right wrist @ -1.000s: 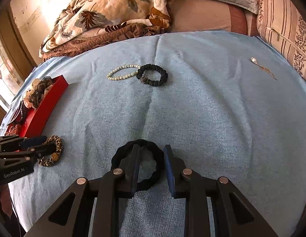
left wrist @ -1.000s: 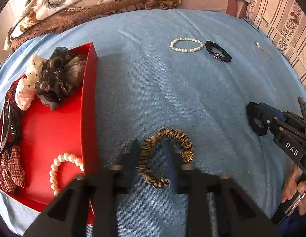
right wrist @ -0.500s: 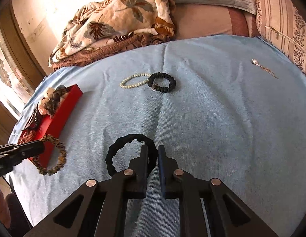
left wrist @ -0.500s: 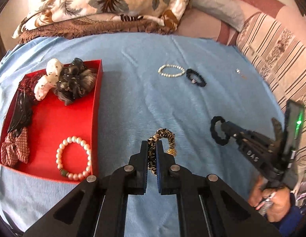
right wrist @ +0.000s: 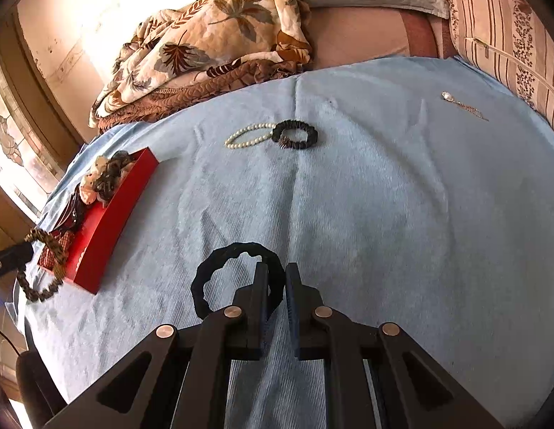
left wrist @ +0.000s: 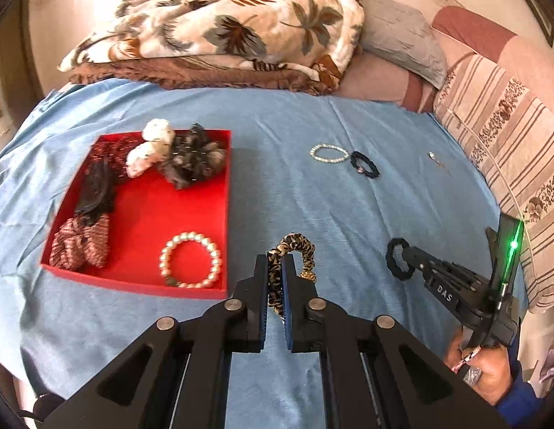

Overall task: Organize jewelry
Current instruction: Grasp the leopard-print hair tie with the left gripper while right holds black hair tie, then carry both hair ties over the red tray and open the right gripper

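From the left wrist camera: the left gripper (left wrist: 275, 279), wide open around the leopard-print scrunchie (left wrist: 293, 254) a second ago, is now clamped on one side of it and has lifted it off the blue bedspread (left wrist: 312, 196); the loop hangs beside the near right corner of the red tray (left wrist: 225, 214), which already holds a pearl bracelet (left wrist: 190, 259) and a pile of hair ties. Toward the bedspread's right edge the right gripper (left wrist: 407, 259) carries a black scrunchie (left wrist: 396, 259) clear of the cloth. A white bead bracelet (left wrist: 329, 153), a black bracelet (left wrist: 364, 165) and a small pendant (left wrist: 438, 162) lie loose toward the far edge

From the right wrist camera: the right gripper (right wrist: 276, 282) is closed on the rim of the black scrunchie (right wrist: 234, 279), raised above the bedspread's near middle. At the left edge the left gripper (right wrist: 25, 250) holds the leopard-print scrunchie (right wrist: 44, 268) next to the red tray (right wrist: 109, 221). With both pieces picked up at once, the tray looks the likely destination; three items remain to collect
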`<state>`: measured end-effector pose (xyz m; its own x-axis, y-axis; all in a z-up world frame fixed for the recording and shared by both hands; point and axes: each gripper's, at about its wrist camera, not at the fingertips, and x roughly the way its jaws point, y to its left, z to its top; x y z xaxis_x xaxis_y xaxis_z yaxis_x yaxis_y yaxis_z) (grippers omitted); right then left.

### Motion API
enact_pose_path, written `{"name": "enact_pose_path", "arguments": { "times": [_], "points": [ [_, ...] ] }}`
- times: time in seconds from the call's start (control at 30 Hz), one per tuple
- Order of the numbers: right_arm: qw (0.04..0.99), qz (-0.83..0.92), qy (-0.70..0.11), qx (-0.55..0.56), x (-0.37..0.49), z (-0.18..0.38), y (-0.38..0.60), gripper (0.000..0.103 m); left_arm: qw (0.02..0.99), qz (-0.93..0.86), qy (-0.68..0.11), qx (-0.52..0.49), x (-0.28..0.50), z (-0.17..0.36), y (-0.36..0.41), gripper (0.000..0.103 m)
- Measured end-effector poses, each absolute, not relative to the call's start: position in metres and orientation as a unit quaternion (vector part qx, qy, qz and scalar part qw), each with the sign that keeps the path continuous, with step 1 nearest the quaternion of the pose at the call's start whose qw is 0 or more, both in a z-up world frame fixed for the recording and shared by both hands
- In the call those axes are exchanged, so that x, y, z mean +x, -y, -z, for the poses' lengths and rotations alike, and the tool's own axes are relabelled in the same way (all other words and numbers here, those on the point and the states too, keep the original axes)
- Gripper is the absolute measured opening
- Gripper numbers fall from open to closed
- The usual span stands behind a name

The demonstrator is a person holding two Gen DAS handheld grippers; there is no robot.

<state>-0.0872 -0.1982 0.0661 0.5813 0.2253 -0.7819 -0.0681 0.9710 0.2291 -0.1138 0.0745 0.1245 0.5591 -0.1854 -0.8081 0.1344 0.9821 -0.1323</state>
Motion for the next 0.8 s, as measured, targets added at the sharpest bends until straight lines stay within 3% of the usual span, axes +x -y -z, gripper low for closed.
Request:
{"name": "enact_pose_path", "arguments": {
  "times": [0.8],
  "points": [
    [0.887,-0.089,-0.444,0.093,-0.134,-0.095,0.189,0.011,0.892,0.054,-0.442,-0.077,-0.143,-0.136,-0.127,0.007]
  ]
}}
